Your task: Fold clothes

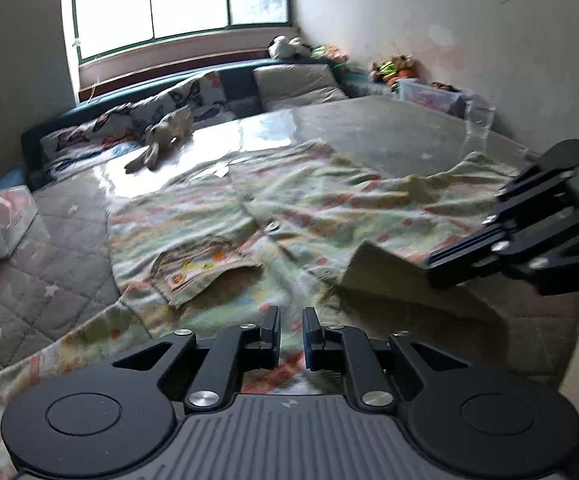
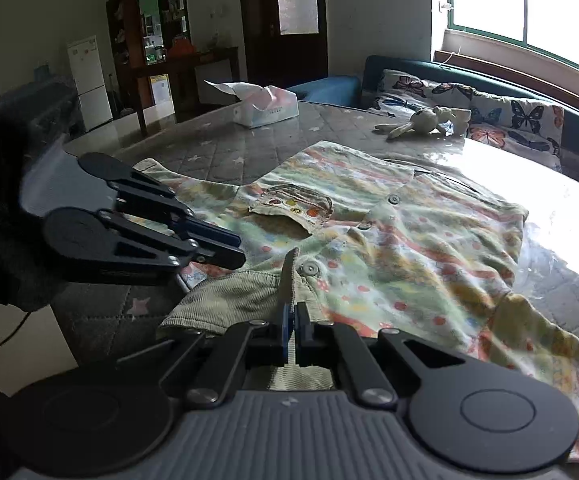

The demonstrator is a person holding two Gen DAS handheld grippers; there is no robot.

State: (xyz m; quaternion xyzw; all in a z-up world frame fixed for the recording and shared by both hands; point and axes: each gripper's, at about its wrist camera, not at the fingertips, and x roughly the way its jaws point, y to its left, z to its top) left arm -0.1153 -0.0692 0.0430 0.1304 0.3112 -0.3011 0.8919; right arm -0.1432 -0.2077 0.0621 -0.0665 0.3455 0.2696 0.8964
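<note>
Quilted mattress (image 2: 217, 148) carries the printed shirt (image 2: 389, 248), spread flat. Right gripper (image 2: 294, 322) pinches its collar; left gripper (image 1: 291, 330) hovers parted, empty. Advice: lift evenly, keeping hem aligned.

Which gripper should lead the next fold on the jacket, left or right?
Right, probably. The right gripper is already shut on the jacket at its turned-up front edge by the snap button. The left gripper hangs over the near hem with a gap between its fingers, gripping nothing.
</note>
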